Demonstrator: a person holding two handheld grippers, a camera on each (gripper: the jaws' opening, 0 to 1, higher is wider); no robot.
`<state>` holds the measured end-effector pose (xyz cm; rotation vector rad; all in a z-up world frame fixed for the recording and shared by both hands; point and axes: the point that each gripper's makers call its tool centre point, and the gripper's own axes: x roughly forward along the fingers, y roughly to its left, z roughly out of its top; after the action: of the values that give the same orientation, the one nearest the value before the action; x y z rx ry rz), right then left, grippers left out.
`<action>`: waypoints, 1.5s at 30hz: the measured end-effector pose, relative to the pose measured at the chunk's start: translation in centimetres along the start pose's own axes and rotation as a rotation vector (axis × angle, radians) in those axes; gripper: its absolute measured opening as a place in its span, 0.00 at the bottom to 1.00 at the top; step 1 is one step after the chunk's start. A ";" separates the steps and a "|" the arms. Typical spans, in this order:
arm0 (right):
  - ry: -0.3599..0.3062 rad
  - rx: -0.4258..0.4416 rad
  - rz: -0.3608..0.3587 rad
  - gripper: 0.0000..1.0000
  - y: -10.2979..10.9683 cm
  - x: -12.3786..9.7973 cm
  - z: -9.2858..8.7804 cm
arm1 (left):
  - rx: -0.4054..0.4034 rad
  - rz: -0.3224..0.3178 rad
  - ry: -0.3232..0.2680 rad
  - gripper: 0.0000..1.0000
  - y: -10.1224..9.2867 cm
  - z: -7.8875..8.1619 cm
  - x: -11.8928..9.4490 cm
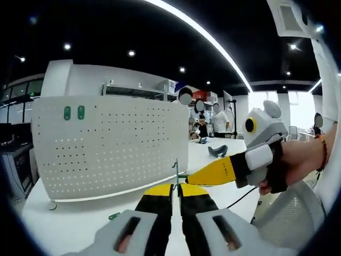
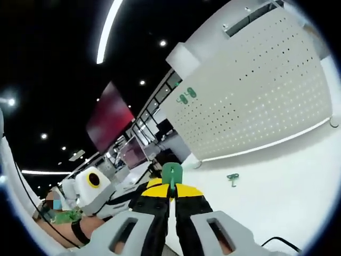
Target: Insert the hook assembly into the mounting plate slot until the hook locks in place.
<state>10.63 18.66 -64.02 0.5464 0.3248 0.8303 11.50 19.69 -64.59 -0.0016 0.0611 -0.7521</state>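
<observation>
Holding a thin metal hook wire [image 1: 176, 172] in the pressed-together left gripper [image 1: 176, 188], we pinched its green plastic plate [image 2: 172, 173] with the right gripper [image 2: 171, 188] — both short of the white perforated pegboard [image 1: 112, 146]; a misaligned push risked a twisted, jammed wire.

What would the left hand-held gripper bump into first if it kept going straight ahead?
Probably the white pegboard. The left hand-held gripper, shut on a thin metal hook, points toward the board's lower right part, standing upright on the table. Depth is hard to judge, so it could slip past the edge.
</observation>
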 end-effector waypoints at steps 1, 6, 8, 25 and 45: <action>0.000 -0.008 -0.003 0.01 0.1 0.0 0.0 | 0.000 0.002 0.000 0.05 0.1 0.1 0.0; 0.000 -0.060 -0.021 0.01 0.3 0.3 0.4 | -0.018 0.004 0.003 0.05 0.4 0.3 -0.2; -0.011 -0.087 -0.031 0.01 0.2 0.4 0.8 | -0.021 0.007 0.007 0.06 0.6 0.3 -0.4; -0.042 -0.222 -0.080 0.01 1.0 3.1 2.6 | -0.009 0.046 -0.015 0.14 3.4 1.6 -3.5; -0.065 -0.268 -0.198 0.01 0.3 5.8 4.2 | 0.002 0.057 -0.017 0.24 5.9 1.8 -7.4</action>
<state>16.16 21.90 -60.73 0.2848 0.2000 0.6500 10.19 29.03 -62.55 -0.0039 0.0440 -0.6949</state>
